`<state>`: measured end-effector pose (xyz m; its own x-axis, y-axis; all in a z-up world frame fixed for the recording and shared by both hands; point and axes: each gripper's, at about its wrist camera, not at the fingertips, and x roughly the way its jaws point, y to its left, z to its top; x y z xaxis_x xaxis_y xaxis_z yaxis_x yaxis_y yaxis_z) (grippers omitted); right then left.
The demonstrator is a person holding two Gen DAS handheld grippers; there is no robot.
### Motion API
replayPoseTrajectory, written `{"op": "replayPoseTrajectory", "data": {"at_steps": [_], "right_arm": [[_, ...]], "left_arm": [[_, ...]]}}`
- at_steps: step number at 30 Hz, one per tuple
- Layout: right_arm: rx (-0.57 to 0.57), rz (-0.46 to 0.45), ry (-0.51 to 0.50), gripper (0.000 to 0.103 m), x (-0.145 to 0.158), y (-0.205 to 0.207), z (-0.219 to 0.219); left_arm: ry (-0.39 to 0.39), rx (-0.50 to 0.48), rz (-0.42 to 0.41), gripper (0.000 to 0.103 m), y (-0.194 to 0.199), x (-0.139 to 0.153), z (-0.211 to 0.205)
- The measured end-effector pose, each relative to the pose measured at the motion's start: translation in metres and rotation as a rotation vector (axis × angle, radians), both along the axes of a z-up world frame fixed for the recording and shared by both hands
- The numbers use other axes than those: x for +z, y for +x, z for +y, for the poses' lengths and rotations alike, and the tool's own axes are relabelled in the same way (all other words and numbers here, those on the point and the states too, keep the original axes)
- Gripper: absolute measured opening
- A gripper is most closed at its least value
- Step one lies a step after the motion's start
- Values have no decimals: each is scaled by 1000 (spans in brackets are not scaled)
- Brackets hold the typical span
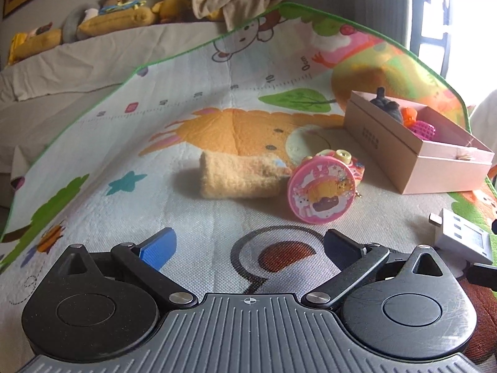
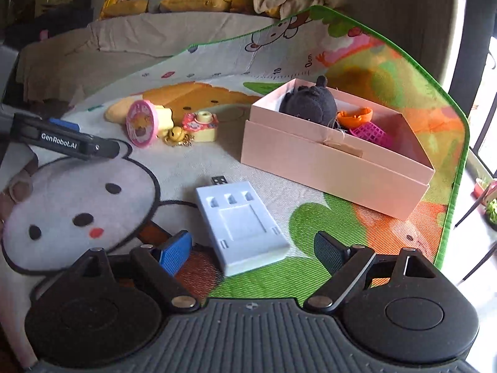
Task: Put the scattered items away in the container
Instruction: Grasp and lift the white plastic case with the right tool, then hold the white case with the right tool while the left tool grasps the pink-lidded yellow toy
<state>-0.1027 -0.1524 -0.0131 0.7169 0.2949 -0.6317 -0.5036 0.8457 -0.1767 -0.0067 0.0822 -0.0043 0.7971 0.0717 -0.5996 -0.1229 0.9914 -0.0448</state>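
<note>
From the left wrist view, the left gripper (image 1: 248, 245) hangs spread wide and empty, short of the pink disc toy (image 1: 321, 194) and yellow sock (image 1: 240, 175), both left of the pink box (image 1: 413, 168).

From the right wrist view, the right gripper (image 2: 253, 248) is spread around the near end of the white charger (image 2: 240, 225), just in front of the box (image 2: 335, 161). Likely next: squeeze, lift, carry it over the rim.

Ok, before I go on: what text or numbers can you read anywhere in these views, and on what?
"GenRobot.AI": on the side of the left gripper, seen from the right wrist.
"10" and "0cm": beside the printed ruler on the play mat.
Dark characters on the side of the pink box: too small to read.
Round pink toy: pictures only, no legible words.
</note>
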Motion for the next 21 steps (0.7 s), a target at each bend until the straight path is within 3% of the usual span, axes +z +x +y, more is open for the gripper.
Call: {"op": "replayPoseTrajectory", "data": {"at_steps": [4, 11, 14, 17, 21], "right_arm": [[-100, 3, -58, 89, 4, 13, -21], [-260, -3, -13, 94, 5, 13, -26], [-317, 3, 102, 96, 25, 9, -22], [-322, 78, 239, 101, 36, 13, -16], [-324, 59, 151, 101, 19, 25, 13]], "left_arm": [[51, -2, 42, 103, 6, -2, -7], [0, -12, 2, 103, -2, -3, 0], [-3, -29, -17, 103, -5, -1, 0], [5, -62, 4, 103, 0, -1, -3], [33, -63, 29, 103, 3, -2, -7]]}}
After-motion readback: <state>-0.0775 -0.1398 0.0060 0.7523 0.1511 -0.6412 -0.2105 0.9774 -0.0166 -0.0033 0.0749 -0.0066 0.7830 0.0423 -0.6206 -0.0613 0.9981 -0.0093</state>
